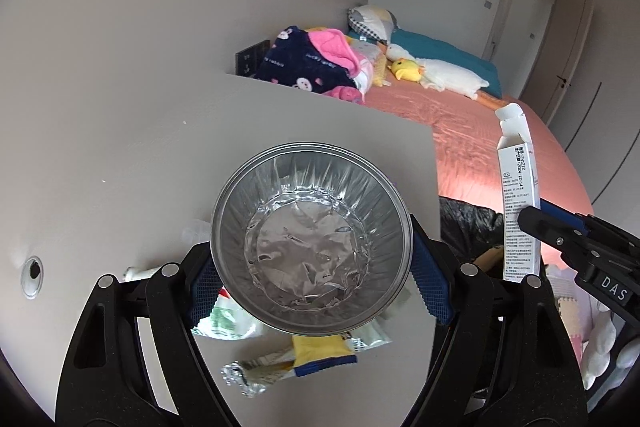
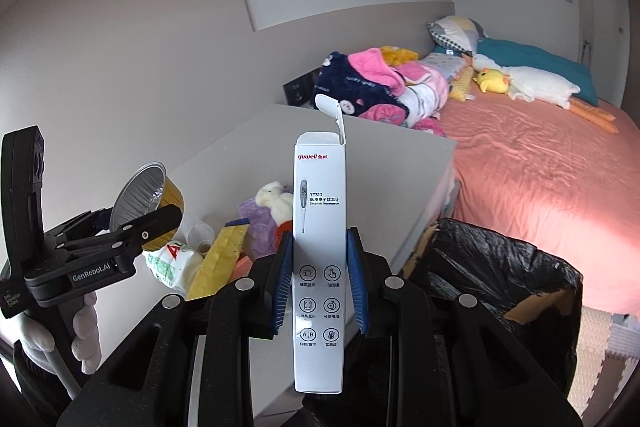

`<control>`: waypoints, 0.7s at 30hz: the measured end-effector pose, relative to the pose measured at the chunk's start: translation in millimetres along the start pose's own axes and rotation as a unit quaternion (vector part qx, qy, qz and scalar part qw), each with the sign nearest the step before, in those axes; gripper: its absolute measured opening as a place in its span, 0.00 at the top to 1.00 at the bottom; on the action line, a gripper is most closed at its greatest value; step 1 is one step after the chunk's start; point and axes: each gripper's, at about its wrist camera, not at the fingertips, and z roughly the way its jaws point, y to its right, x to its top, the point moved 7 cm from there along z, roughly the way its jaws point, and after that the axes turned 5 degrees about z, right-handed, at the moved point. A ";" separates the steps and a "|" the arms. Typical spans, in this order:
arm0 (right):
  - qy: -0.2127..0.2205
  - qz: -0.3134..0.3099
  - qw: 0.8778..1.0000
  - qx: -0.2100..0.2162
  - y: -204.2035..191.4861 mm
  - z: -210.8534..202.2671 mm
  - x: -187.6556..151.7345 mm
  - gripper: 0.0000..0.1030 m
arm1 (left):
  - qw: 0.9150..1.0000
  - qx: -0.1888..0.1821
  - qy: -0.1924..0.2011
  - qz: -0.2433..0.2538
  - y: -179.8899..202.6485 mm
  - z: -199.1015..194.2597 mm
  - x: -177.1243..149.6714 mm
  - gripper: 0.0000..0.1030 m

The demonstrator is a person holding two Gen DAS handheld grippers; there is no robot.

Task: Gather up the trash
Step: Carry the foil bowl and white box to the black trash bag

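Observation:
My left gripper (image 1: 316, 279) is shut on a round foil bowl (image 1: 311, 241) and holds it above the white table (image 1: 120, 155). The bowl also shows in the right wrist view (image 2: 141, 195), held by the left gripper (image 2: 132, 231). My right gripper (image 2: 319, 279) is shut on a tall white thermometer box (image 2: 319, 251) with its top flap open, held upright. The box also shows in the left wrist view (image 1: 520, 203), held by the right gripper (image 1: 536, 223). Wrappers (image 1: 280, 363) and other trash (image 2: 224, 251) lie on the table.
A bin lined with a black bag (image 2: 492, 267) stands right of the table, beside a bed (image 2: 540, 171) with blankets and plush toys. A plush toy (image 2: 276, 203) and a small plastic cup (image 2: 200, 235) sit on the table. A cable hole (image 1: 33, 275) is in the tabletop.

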 end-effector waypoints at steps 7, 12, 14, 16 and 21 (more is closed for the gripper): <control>0.014 0.025 0.999 -0.021 35.0 -23.9 -4.1 0.73 | 0.999 -0.038 -0.001 0.033 50.4 5.8 2.0 0.24; 0.021 0.047 0.998 -0.036 61.0 -39.4 -8.7 0.73 | 0.996 -0.069 -0.006 0.055 86.8 12.3 0.2 0.24; 0.023 0.058 0.997 -0.039 72.3 -45.6 -10.6 0.73 | 0.995 -0.084 -0.009 0.061 100.5 15.1 -0.8 0.24; 0.025 0.068 0.996 -0.044 82.9 -51.6 -13.7 0.73 | 0.993 -0.098 -0.013 0.070 115.1 18.4 -2.2 0.24; 0.030 0.092 0.994 -0.058 108.4 -61.8 -18.0 0.73 | 0.987 -0.128 -0.021 0.095 148.8 23.1 -8.9 0.24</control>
